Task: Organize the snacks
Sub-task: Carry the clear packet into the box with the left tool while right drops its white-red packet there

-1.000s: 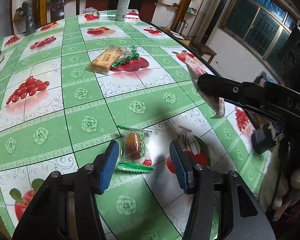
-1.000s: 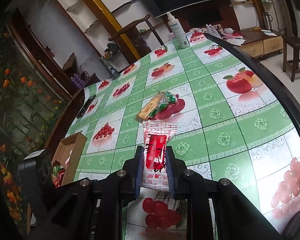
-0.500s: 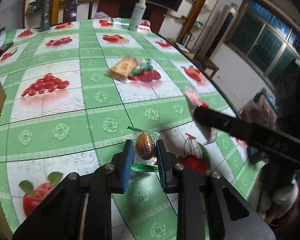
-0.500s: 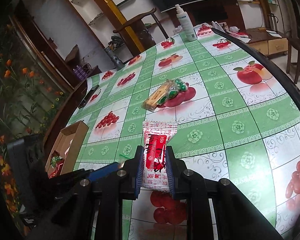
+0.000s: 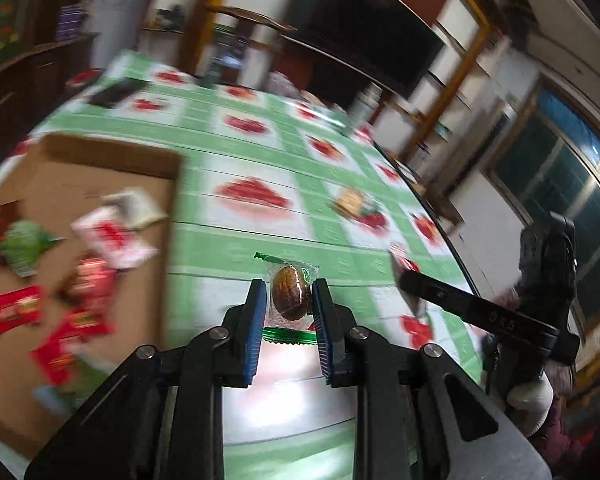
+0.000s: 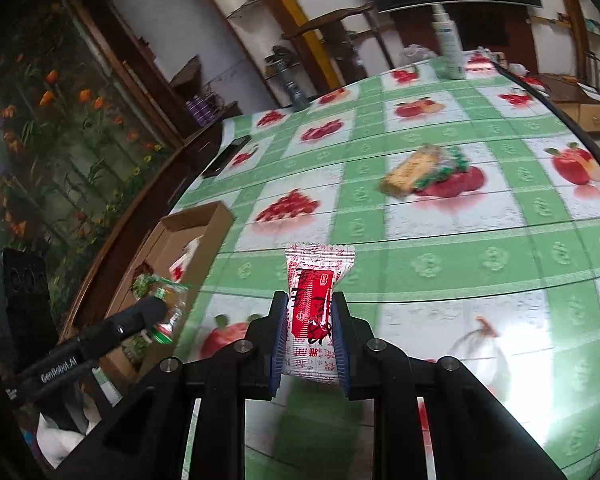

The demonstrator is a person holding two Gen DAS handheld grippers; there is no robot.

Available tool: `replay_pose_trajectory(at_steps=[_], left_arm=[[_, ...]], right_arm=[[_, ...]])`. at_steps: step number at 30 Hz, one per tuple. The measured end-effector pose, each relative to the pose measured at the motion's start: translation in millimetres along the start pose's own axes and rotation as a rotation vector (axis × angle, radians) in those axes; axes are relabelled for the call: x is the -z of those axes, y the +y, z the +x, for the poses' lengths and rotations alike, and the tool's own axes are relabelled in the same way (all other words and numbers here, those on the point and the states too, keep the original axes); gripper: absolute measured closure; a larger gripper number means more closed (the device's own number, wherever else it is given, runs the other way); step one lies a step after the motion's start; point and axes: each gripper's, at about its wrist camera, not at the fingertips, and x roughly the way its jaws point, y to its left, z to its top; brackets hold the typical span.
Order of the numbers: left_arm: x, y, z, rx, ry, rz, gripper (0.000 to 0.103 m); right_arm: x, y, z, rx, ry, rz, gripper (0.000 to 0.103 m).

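Observation:
My left gripper (image 5: 289, 293) is shut on a clear, green-edged packet with a brown snack (image 5: 288, 296) and carries it above the table, just right of the cardboard box (image 5: 100, 160). Several red, white and green snack packets lie in that box. My right gripper (image 6: 310, 316) is shut on a red-and-white snack packet (image 6: 314, 300), held upright over the green fruit-pattern tablecloth (image 6: 480, 264). A yellow biscuit pack with a green packet (image 6: 424, 168) lies further back on the table. In the right wrist view the left gripper (image 6: 156, 308) hangs over the box (image 6: 192, 224).
A white spray bottle (image 6: 448, 44) stands at the table's far edge and a dark phone-like slab (image 6: 226, 156) lies at its left side. Chairs, shelves and a dark screen line the wall behind. The table's right edge drops to the floor.
The left gripper shut on the brown snack packet, lifted it and swung left towards the cardboard box. The right gripper, still holding its red-and-white packet, drifted left as well.

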Motion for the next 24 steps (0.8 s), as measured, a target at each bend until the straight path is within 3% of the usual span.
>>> replay_pose_trajectory(at_steps=[11, 17, 24], left_arm=[[11.9, 97.2, -46.0, -0.155, -0.091, -0.187, 0.082], [19.9, 118.5, -42.8, -0.194, -0.084, -0.206, 0.082], [23.4, 132.3, -41.1, -0.202, -0.077, -0.22, 0.082]], right_arm=[[-0.5, 116.8, 60.2, -0.122, 0.123, -0.168, 0.081], [-6.7, 176.4, 102.8, -0.15, 0.183, -0.255, 0.081], [-16.7, 211.3, 164.7, -0.152, 0.261, -0.262, 0.081]])
